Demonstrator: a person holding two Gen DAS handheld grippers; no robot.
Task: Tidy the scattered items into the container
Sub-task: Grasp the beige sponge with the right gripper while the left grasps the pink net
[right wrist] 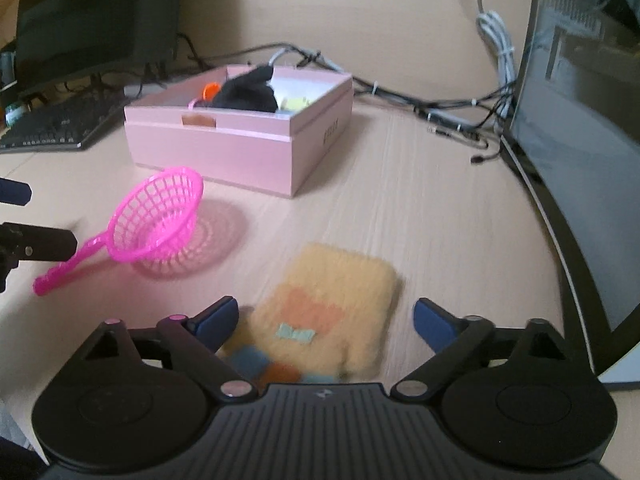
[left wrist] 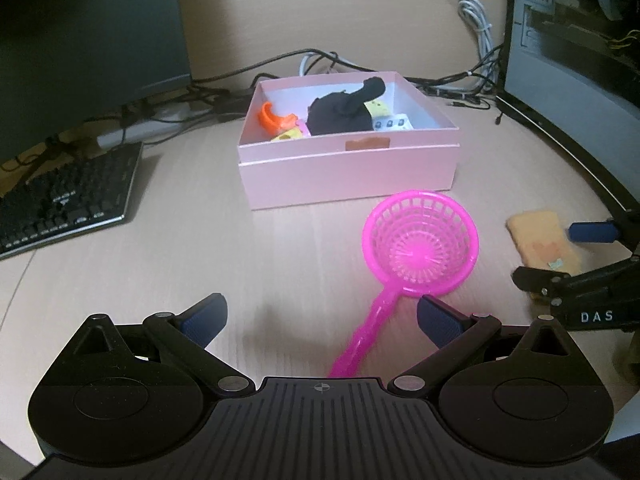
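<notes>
A pink box (left wrist: pixel 348 168) stands on the desk holding a black cloth (left wrist: pixel 340 114), an orange toy (left wrist: pixel 272 118) and small yellow items. In front of it lies a pink plastic strainer (left wrist: pixel 420 248), its handle running down between the fingers of my open left gripper (left wrist: pixel 322 316), closer to the right finger. A fuzzy yellow pouch (right wrist: pixel 332 304) lies flat between the spread fingers of my right gripper (right wrist: pixel 326 320), which is open; the pads do not press it. The right wrist view also shows the strainer (right wrist: pixel 160 216), the box (right wrist: pixel 240 148) and my left gripper (right wrist: pixel 28 218) at its left edge.
A black keyboard (left wrist: pixel 68 200) and a dark monitor (left wrist: pixel 88 28) are at the left. Cables (left wrist: pixel 472 80) trail behind the box. A dark computer case (left wrist: pixel 572 40) stands at the right, with its curved black base edge (right wrist: pixel 560 248) close beside the pouch.
</notes>
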